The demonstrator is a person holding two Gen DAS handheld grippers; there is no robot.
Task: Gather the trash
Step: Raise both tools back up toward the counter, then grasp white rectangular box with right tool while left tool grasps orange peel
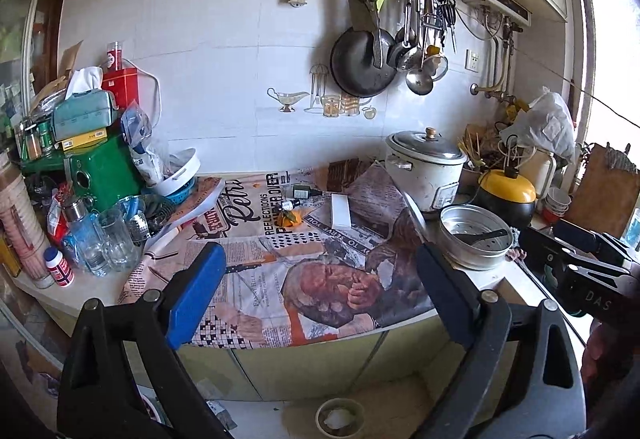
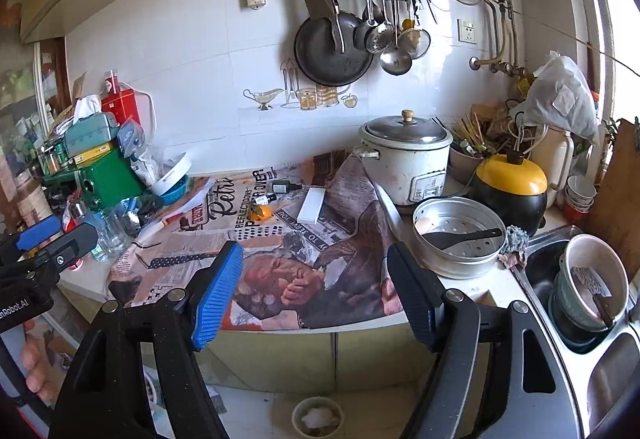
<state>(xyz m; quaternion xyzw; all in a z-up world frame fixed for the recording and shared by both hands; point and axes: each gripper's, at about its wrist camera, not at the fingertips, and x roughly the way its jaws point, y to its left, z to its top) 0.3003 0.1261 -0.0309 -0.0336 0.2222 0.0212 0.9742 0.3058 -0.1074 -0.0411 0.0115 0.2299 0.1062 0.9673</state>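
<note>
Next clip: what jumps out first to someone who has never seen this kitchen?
The newspaper-print cloth spread over the counter, with a white box, two small dark bottles and orange peel lying on it. Right of it stand a white rice cooker and a steamer insert. Both the left gripper and the right gripper hover open before the counter edge.

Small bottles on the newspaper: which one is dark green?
The dark green bottle is farther back, nearer the wall, lying on its side. The white-labelled bottle lies just in front, beside the orange peel.
</note>
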